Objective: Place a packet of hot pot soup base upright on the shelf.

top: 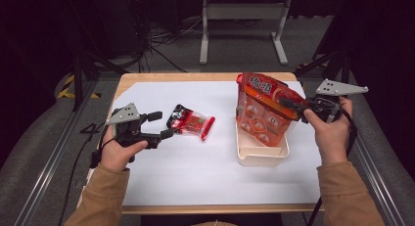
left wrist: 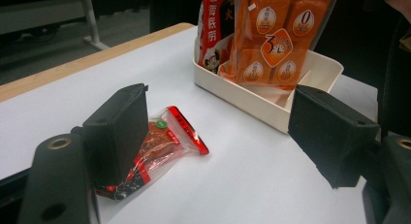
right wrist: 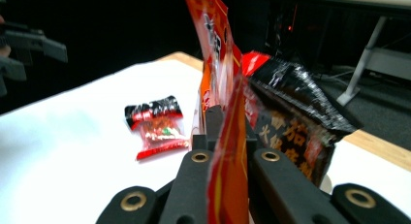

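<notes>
Right claw (top: pixel 292 104) clamped on the top edge of the big orange snack bag (top: pixel 264 111). Right gripper view shows the jaws pinched tight on the film, edge-on between them. The bag stands upright in the cream tray (top: pixel 262 155), bottom end inside, top well above the rim. Tray sits right of centre on the white bench (top: pixel 195 167).

A second pack is in the tray beside the orange one: dark wrapper (right wrist: pixel 295 112) in the right gripper view, red side with a printed figure in the left gripper view. Probably touching the orange bag, but the contact line is blurred, can't confirm.

Left claw (top: pixel 161 124) wide open, nothing gripped. It's low over the bench, pointed at the small red sachet (top: pixel 192 122). High view puts the nearer jaw tip just beside the sachet's dark end. In the left gripper view one jaw covers part of the sachet (left wrist: pixel 165 141), the other stands well apart toward the tray. Sachet lies flat on the bench, left of the tray, clear of it.
</notes>
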A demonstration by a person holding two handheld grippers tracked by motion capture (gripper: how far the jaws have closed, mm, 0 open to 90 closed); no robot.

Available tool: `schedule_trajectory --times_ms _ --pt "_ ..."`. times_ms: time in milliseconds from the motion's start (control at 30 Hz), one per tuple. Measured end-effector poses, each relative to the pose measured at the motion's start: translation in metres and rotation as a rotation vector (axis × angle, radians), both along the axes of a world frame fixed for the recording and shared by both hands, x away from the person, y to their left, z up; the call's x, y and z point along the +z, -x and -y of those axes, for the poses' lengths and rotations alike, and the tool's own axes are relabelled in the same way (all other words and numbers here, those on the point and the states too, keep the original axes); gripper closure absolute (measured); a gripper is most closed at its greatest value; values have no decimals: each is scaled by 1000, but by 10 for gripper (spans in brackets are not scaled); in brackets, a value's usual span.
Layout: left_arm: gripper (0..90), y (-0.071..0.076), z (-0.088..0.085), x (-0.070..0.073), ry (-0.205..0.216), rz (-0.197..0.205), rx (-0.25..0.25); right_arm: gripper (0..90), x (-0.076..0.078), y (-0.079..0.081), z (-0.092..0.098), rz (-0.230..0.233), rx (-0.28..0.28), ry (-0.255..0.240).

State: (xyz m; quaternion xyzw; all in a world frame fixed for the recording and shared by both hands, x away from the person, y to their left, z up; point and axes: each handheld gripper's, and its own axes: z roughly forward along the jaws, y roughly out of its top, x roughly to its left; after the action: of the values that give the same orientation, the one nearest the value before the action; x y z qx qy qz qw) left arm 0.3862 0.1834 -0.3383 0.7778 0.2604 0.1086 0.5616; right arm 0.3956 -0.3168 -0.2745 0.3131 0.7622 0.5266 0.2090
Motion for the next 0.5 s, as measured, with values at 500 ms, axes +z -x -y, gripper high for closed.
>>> schedule_trajectory --times_ms 500 --pt "207 -4 -2 -3 8 -7 17 896 -18 -8 -20 -35 8 46"
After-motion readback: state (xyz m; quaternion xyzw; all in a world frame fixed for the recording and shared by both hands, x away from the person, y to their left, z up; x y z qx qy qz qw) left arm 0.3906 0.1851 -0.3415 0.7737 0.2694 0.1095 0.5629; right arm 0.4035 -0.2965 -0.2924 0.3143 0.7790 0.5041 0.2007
